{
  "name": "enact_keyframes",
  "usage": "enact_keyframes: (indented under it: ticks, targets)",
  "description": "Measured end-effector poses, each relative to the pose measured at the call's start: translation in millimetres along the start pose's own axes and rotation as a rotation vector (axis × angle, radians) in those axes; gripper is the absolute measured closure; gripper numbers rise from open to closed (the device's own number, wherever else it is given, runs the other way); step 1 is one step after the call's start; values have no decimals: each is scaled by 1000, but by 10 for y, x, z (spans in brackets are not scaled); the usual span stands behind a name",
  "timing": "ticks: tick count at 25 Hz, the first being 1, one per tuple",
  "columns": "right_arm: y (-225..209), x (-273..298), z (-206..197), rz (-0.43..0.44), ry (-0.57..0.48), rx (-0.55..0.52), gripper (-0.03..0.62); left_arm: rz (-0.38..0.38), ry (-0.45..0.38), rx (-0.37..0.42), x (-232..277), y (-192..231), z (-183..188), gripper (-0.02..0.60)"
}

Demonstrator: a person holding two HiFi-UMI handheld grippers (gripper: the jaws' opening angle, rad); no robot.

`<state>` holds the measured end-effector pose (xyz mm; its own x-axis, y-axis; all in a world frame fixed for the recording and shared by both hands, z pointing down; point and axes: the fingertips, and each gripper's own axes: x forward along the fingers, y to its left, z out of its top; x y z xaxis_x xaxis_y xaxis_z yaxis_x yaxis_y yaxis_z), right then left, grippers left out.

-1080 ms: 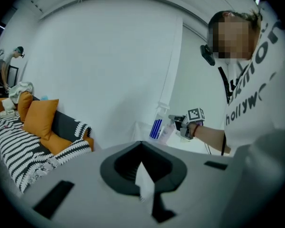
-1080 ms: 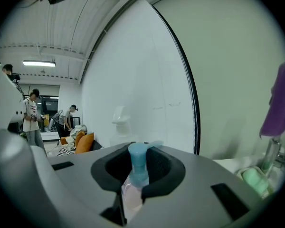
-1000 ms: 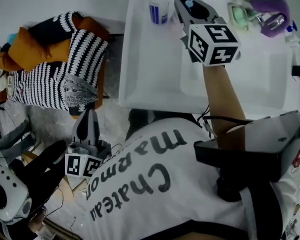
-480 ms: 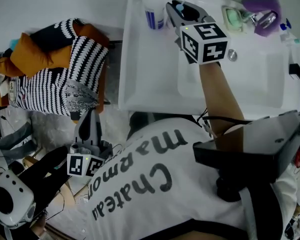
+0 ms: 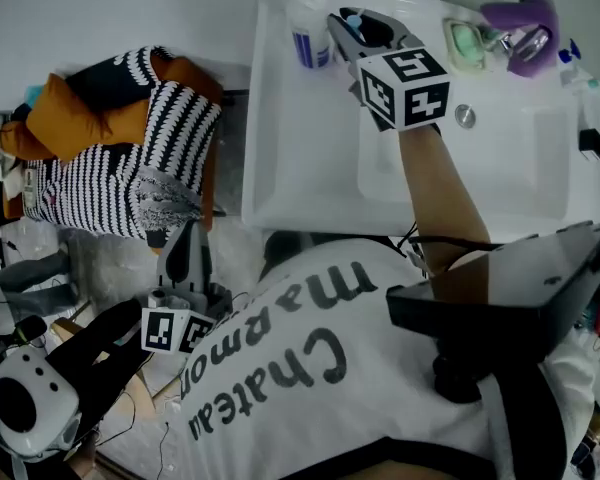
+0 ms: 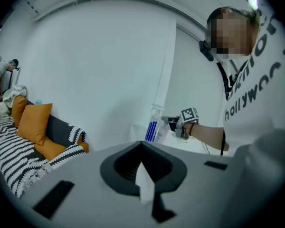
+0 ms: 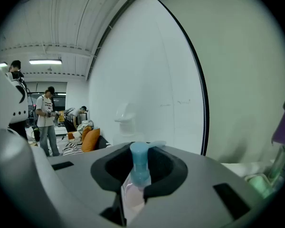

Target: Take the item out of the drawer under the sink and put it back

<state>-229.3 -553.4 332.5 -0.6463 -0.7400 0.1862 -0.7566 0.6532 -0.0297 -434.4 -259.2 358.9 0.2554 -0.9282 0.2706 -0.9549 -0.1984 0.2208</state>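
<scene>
My right gripper (image 5: 352,23) reaches over the back left of the white sink counter (image 5: 280,168). It is shut on a small clear pump bottle with a light blue head (image 7: 138,167), held upright between the jaws (image 5: 354,16). The bottle hangs close beside a white spray bottle with blue stripes (image 5: 306,38). My left gripper (image 5: 183,240) is low at the person's left side, pointing toward the sofa. Its fingers lie together with only a pale sliver at the seam (image 6: 145,182) and nothing in them. No drawer shows in any view.
A green soap dish (image 5: 470,36), a purple object (image 5: 525,13) on the tap and the basin drain (image 5: 465,116) are to the right. A sofa with striped blanket and orange cushions (image 5: 120,158) stands left of the counter. People stand far off (image 7: 46,120).
The right gripper with the pump bottle has edged slightly left toward the spray bottle. The left gripper stays where it was.
</scene>
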Motion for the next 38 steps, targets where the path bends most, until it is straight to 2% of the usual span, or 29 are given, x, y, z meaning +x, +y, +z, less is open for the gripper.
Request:
enact_keyframes:
  ticks: [12, 21, 38]
  targets:
    - [24, -23, 13, 41, -16, 26, 528, 0, 10, -7, -4, 33, -29, 574]
    - [72, -58, 22, 106, -27, 51, 479, -12, 11, -7, 22, 11, -39, 574]
    - [156, -34, 25, 140, -27, 6, 430, -7, 3, -7, 23, 6, -35, 574]
